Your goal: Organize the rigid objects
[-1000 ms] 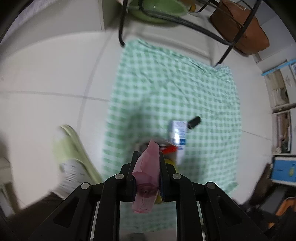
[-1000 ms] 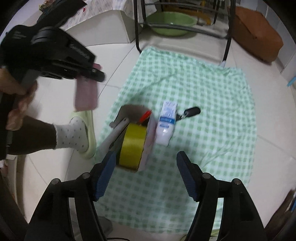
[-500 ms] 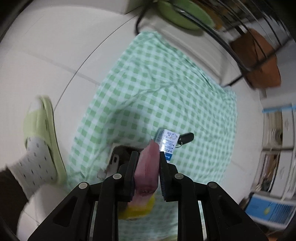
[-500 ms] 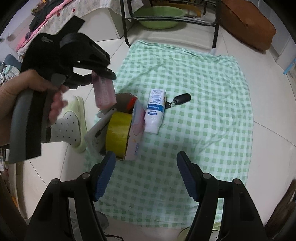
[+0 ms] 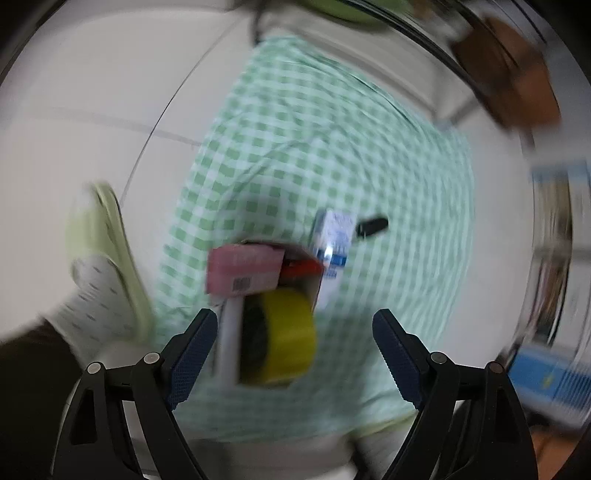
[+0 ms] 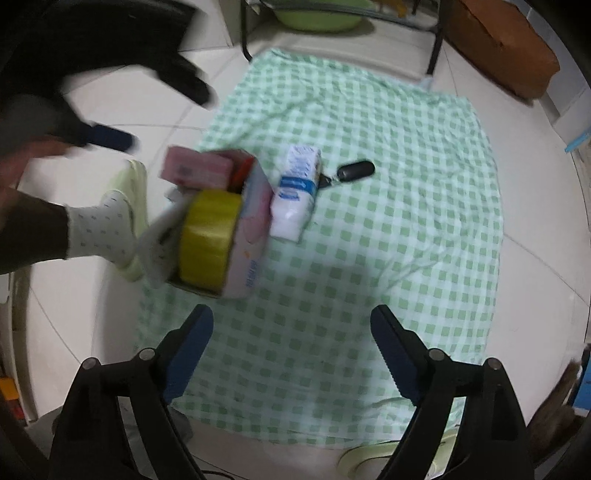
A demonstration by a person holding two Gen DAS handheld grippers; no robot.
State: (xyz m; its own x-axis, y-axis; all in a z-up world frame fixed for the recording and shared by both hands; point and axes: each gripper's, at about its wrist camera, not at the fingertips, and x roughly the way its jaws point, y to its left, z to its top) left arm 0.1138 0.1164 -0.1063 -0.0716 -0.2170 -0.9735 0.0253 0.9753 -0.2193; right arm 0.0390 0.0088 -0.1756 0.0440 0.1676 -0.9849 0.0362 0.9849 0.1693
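Note:
A cardboard box (image 6: 247,225) stands on the green checked cloth (image 6: 388,240). A pink box (image 6: 197,170) lies across its top edge, a yellow tape roll (image 6: 208,236) sits in it and something red (image 6: 242,171) shows inside. The pink box (image 5: 245,273) and tape roll (image 5: 280,332) also show in the left wrist view. A white and blue carton (image 6: 297,192) lies beside the box, with a black key fob (image 6: 356,170) next to it. My left gripper (image 5: 291,350) is open and empty above the box. My right gripper (image 6: 291,350) is open and empty over the cloth.
A person's foot in a white sock and green slipper (image 6: 122,206) stands at the cloth's left edge. A metal frame with a green basin (image 6: 314,16) and a brown box (image 6: 502,48) stand at the far end. Shelves with books (image 5: 554,229) are at right.
My left gripper has opened and let go of the pink box, which now lies on top of the cardboard box. The left gripper has pulled back. The right gripper has barely moved.

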